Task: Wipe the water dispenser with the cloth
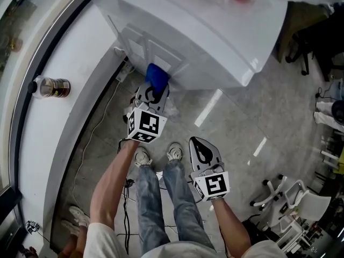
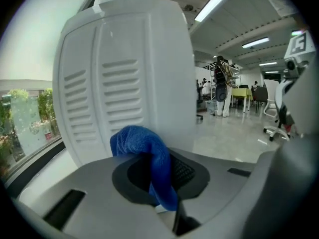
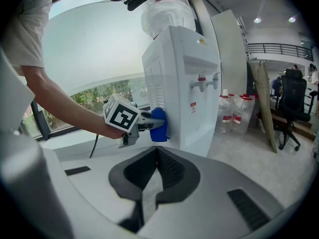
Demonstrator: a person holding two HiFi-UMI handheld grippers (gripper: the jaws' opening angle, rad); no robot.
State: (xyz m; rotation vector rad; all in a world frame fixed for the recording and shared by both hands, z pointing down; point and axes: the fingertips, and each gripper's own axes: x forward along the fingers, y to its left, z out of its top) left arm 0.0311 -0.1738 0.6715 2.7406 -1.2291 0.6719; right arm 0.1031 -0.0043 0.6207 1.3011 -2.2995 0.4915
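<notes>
The water dispenser stands upright on the floor, its long axis vertical, and its slatted side panel fills the space straight ahead of the left claw. That panel is the nearest face to this claw. The front face, with its 2 taps, is turned away to the claw's right.

The left claw is clenched on the blue cloth, which is bunched forward past its tips and folded down between the jaws. From the right gripper view the cloth looks pressed against the lower part of the panel, close to the corner, so the wipe appears to be under way.

Since most of the panel lies above the claw, the next stroke probably has to run upward along the slats.

The right claw is closed with nothing between its jaws. It hangs well back from the dispenser, beside the person's legs.
</notes>
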